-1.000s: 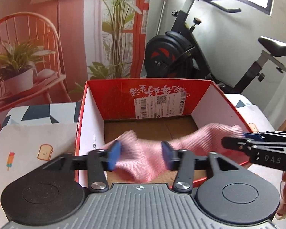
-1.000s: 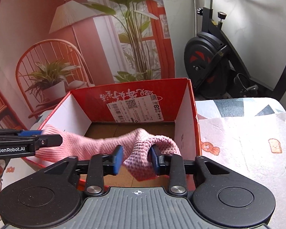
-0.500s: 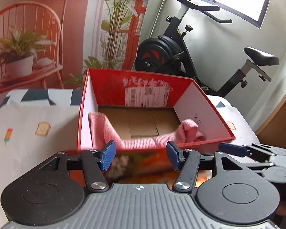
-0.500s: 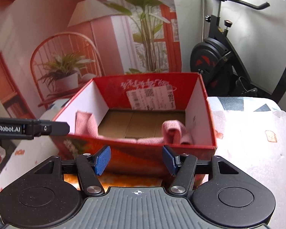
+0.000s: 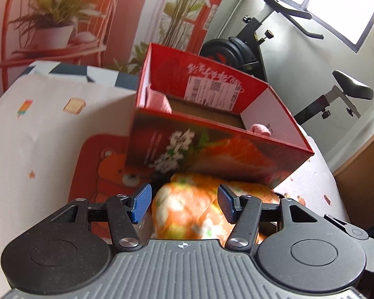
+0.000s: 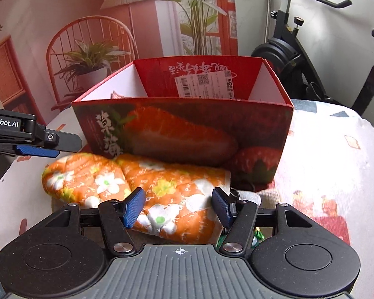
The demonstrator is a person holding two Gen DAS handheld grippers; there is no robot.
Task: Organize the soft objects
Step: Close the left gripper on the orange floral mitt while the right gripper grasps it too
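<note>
A red strawberry box stands on the table with a pink knitted cloth lying inside; its two ends show over the rim. An orange flowered oven mitt lies on the table in front of the box. My left gripper is open, its blue pads on either side of the mitt's rounded end. My right gripper is open around the mitt's cuff end. The left gripper also shows at the left of the right wrist view.
The table wears a white cloth with small printed pictures and a red bear patch. An exercise bike stands behind the box on the right. A backdrop with a chair and plants hangs behind.
Both grippers let go of the pink cloth, which dropped into the box. Both drew back and down and now straddle the orange mitt in front of the box.
</note>
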